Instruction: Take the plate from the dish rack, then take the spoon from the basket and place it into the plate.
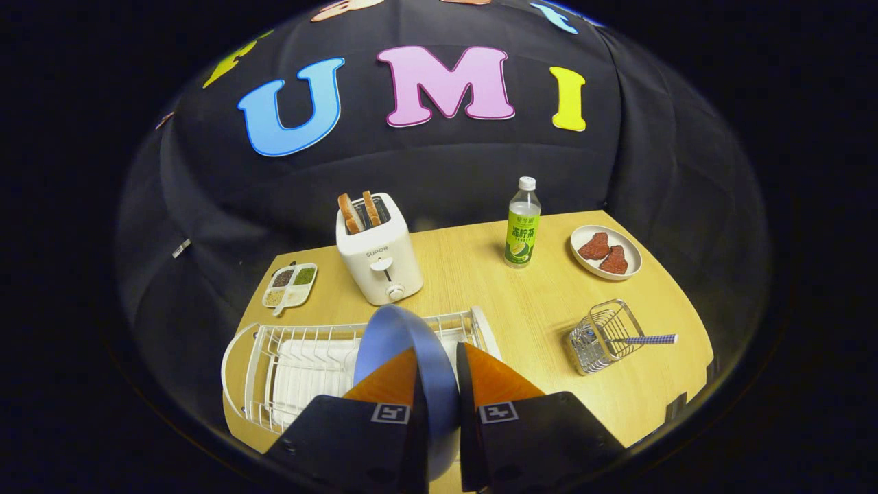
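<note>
We see a wooden table [494, 274]. From the left: the white dish rack [288, 363], then our gripper [439, 370] squeezing the blue plate [398, 336] over it, then bare wood, then the basket [603, 336] holding the spoon [651, 339] near the edge.

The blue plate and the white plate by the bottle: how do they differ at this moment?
The blue plate stands on edge, clamped between the hand-held gripper fingers over the dish rack; the white plate lies flat on the table beyond the wire basket. The blue plate is empty; the white plate carries two reddish pieces of food. Both look round.
</note>
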Available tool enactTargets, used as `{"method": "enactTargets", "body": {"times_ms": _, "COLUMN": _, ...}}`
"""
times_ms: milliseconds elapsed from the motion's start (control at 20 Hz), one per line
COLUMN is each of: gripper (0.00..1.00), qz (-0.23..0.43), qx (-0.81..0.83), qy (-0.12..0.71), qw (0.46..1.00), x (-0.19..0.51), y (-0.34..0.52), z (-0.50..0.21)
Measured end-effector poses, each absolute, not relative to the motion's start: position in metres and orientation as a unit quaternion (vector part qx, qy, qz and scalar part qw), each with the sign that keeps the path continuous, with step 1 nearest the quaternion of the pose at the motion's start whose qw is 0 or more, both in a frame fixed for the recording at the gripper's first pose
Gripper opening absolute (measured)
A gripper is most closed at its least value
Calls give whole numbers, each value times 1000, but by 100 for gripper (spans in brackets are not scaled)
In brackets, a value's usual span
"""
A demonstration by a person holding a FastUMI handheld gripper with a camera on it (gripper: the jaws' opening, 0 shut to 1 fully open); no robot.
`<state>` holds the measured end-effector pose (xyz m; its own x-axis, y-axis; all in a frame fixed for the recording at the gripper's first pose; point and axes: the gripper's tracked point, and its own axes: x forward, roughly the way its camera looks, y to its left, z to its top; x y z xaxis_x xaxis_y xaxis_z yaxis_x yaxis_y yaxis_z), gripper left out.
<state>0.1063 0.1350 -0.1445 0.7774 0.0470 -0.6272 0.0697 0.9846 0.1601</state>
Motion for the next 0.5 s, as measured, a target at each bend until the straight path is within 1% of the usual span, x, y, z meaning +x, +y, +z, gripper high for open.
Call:
{"method": "enactTargets", "body": {"times_ms": 250, "gripper": 22, "qz": 20, "qx": 132, "qy": 336, "qw": 932, "x": 66, "y": 73, "z": -117}}
{"method": "enactTargets", "body": {"times_ms": 500, "gripper": 22, "qz": -15, "qx": 171, "qy": 360, "qw": 917, "x": 4, "y": -12, "z": -112}}
